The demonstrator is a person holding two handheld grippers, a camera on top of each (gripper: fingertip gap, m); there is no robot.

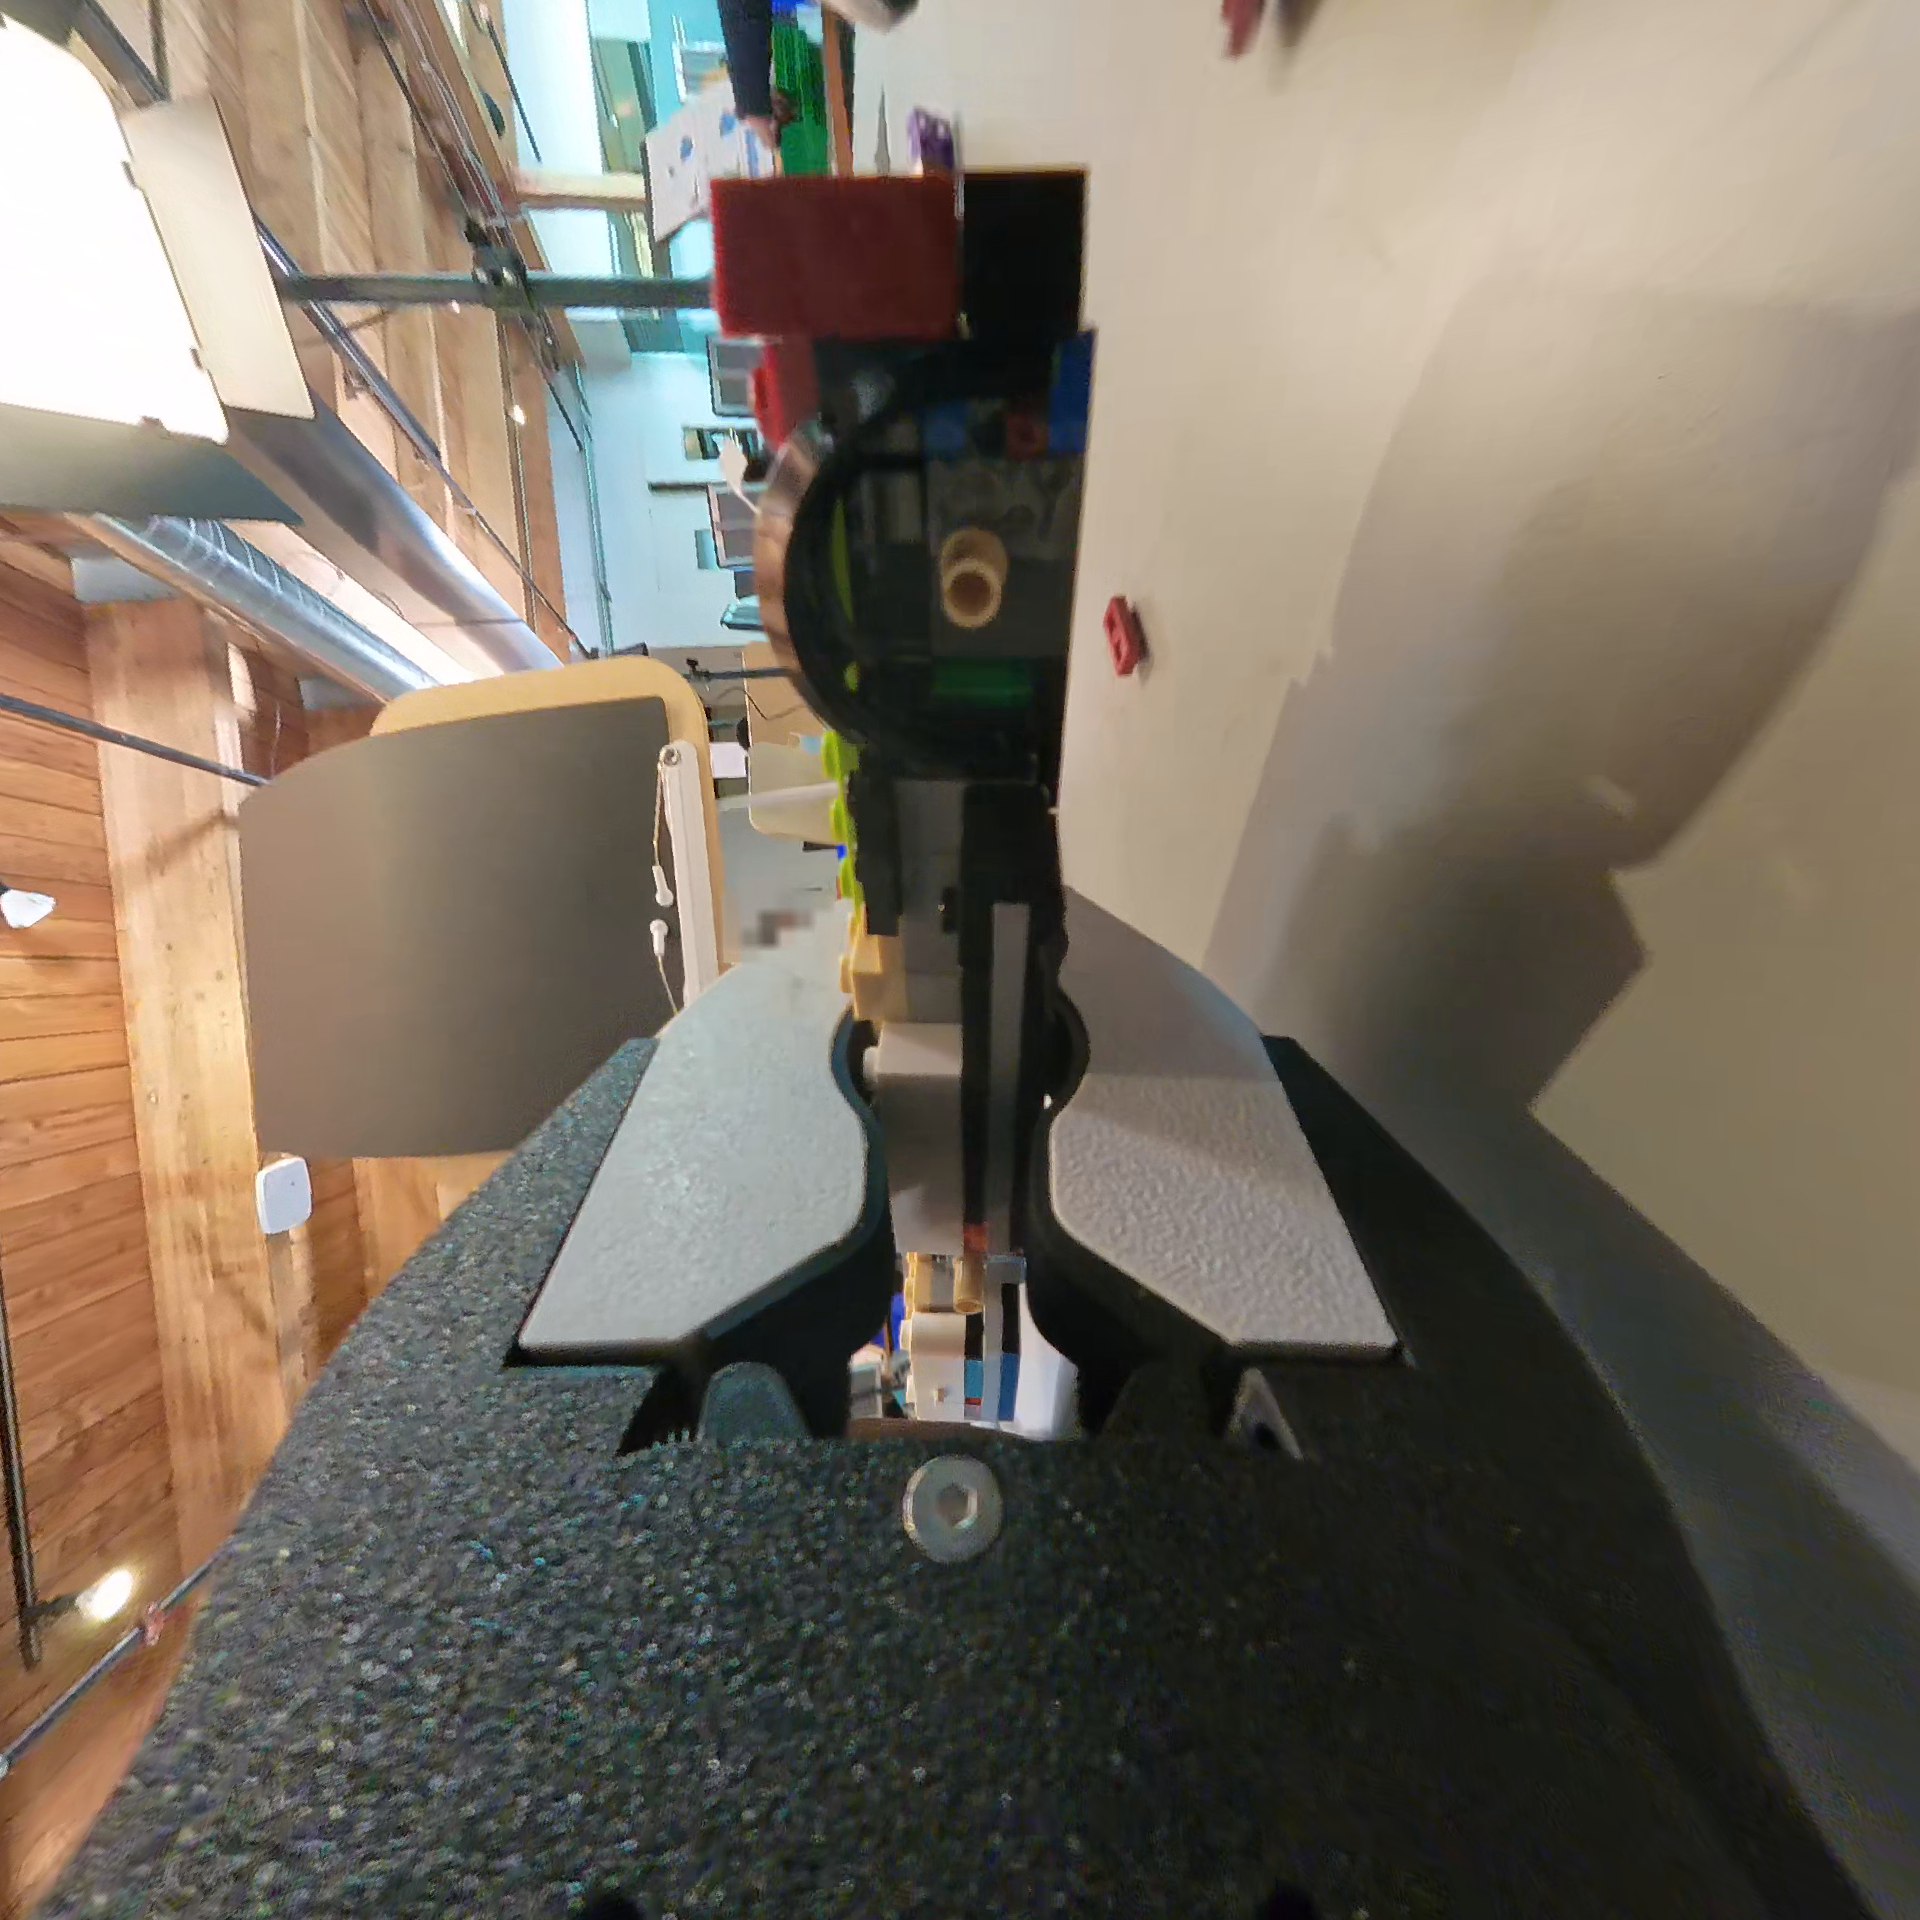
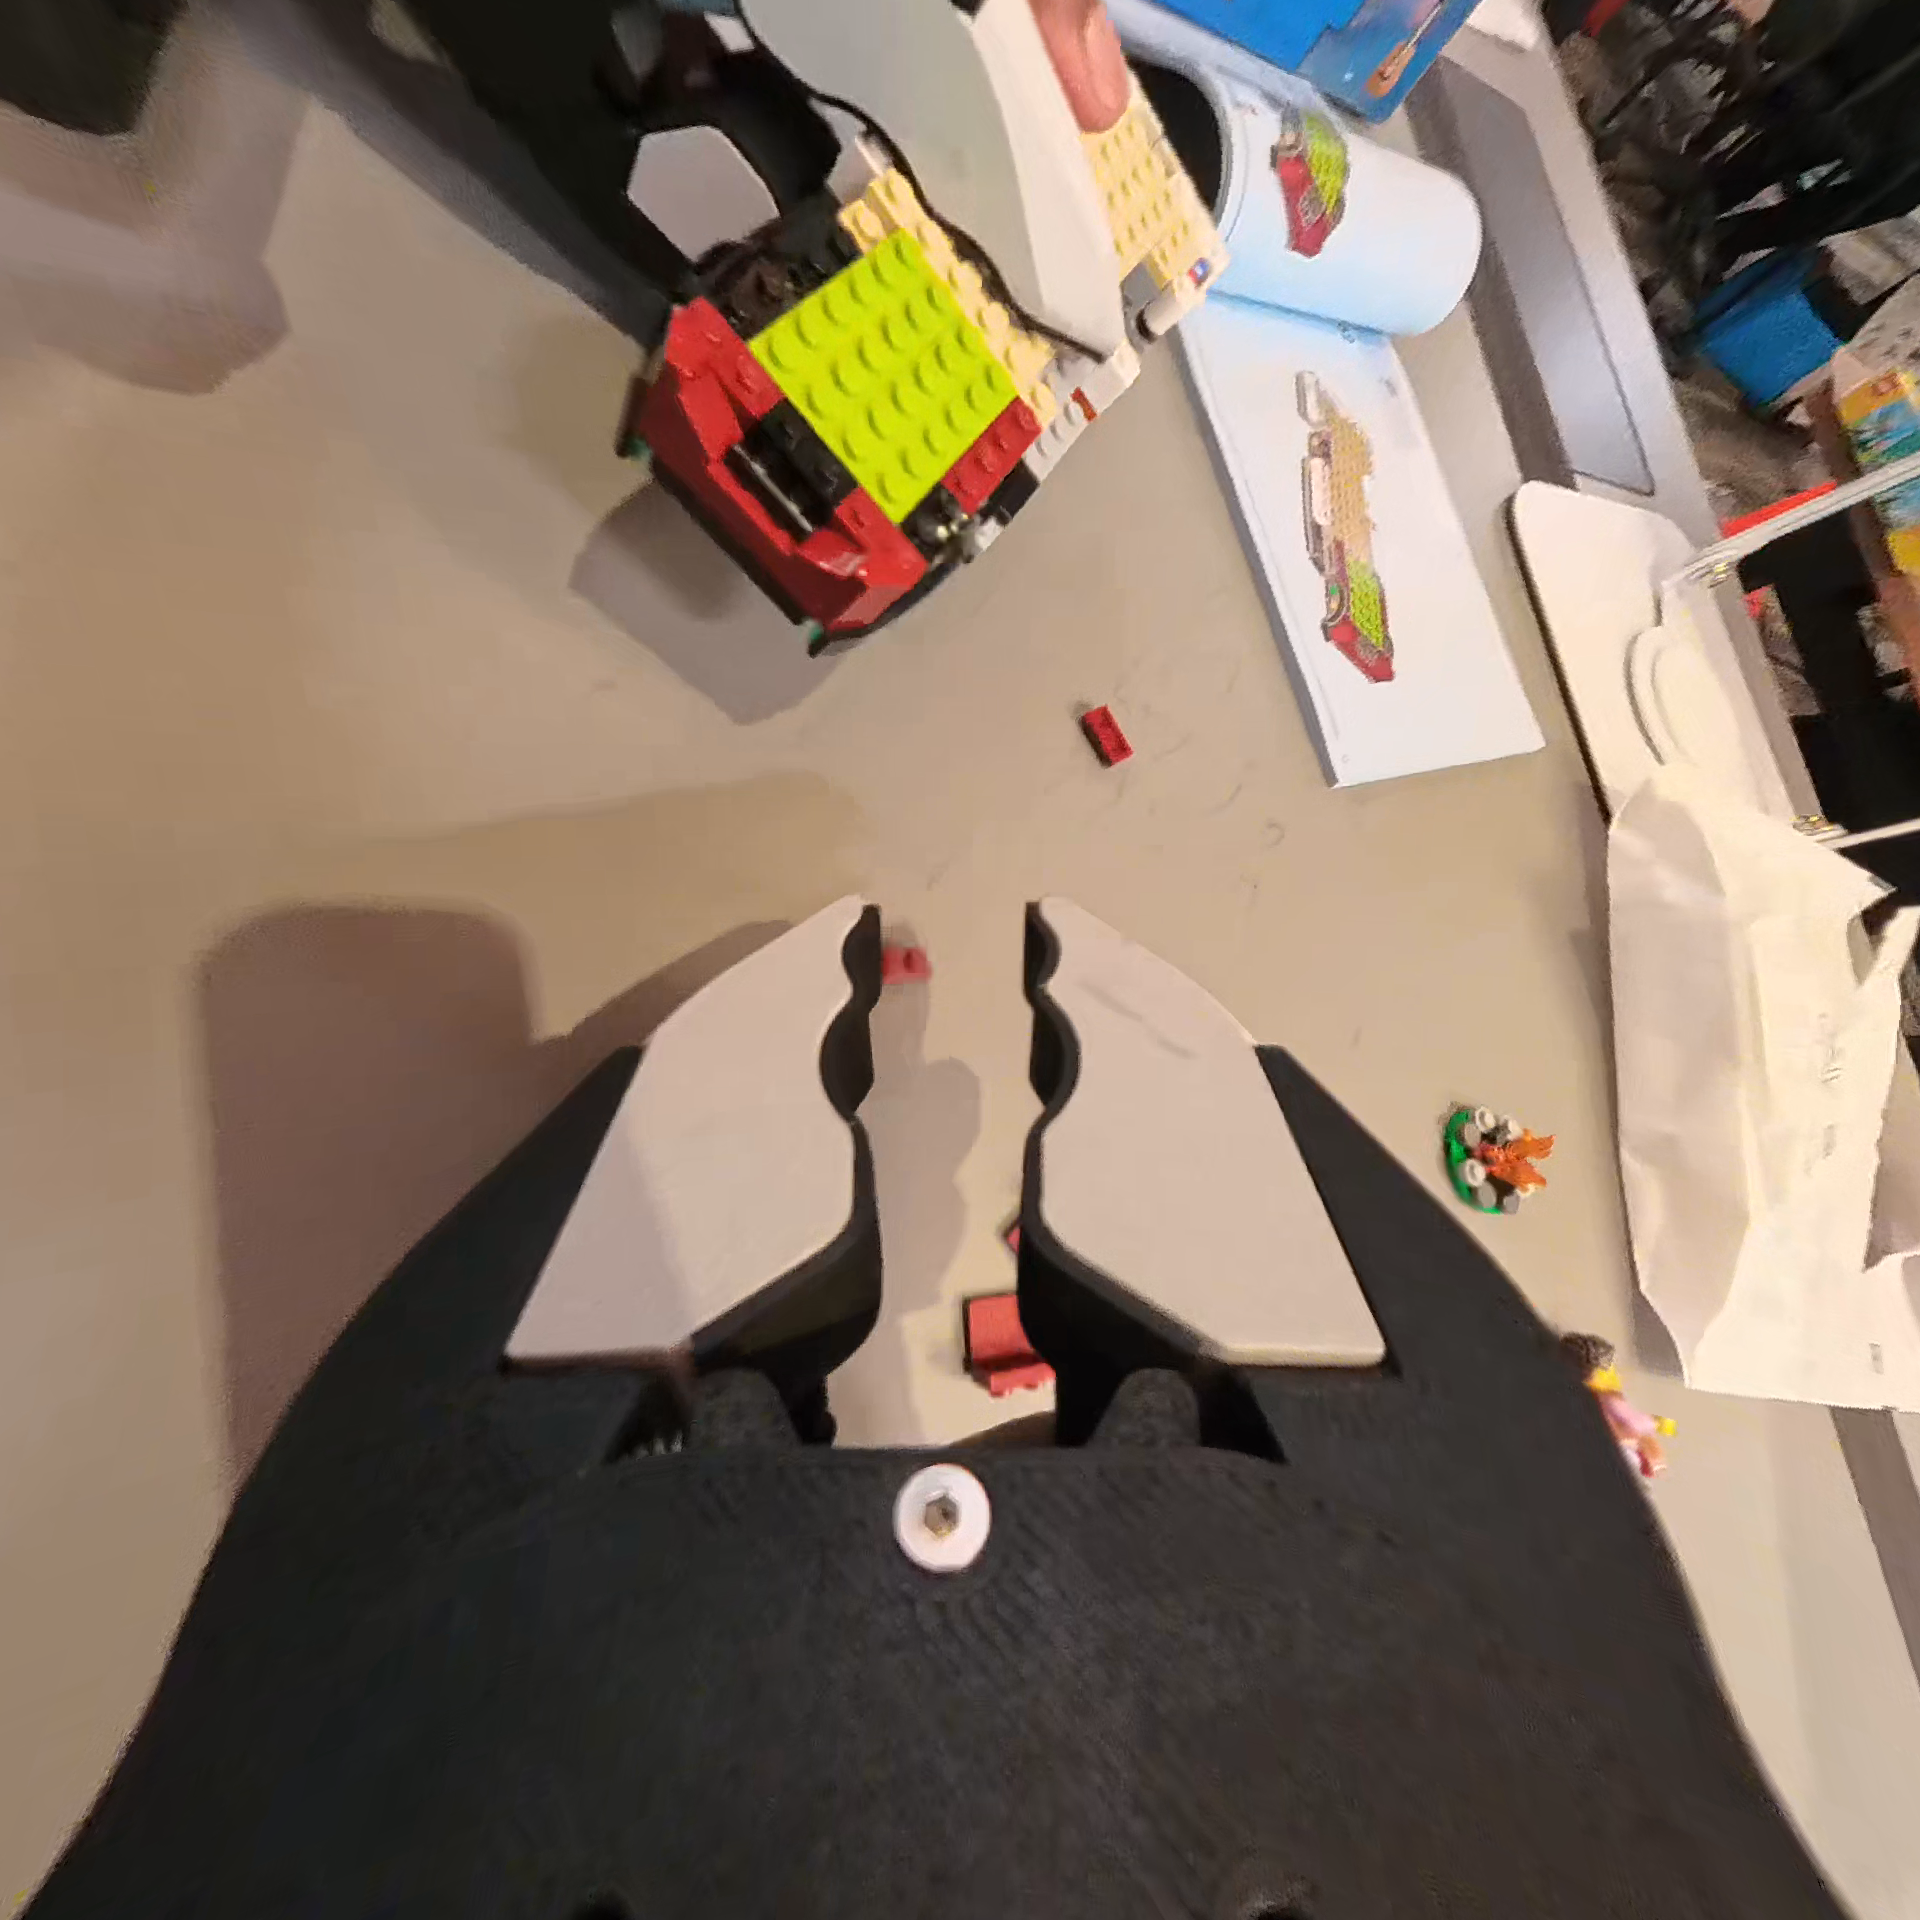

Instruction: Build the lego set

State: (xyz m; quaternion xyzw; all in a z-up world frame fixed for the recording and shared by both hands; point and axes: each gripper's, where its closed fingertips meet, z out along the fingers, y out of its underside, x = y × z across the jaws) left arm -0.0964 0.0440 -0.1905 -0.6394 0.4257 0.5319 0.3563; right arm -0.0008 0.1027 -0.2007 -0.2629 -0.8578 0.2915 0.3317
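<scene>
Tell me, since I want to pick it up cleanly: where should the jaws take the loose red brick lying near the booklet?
Probably across the red brick's two long sides, coming from straight above: it lies flat on the table, alone, with space all round it.

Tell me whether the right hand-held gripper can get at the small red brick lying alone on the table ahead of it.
Probably yes. The right hand-held gripper is open and holds nothing, and only bare table lies between it and the small red brick; the brick model stands off to the side.
</scene>
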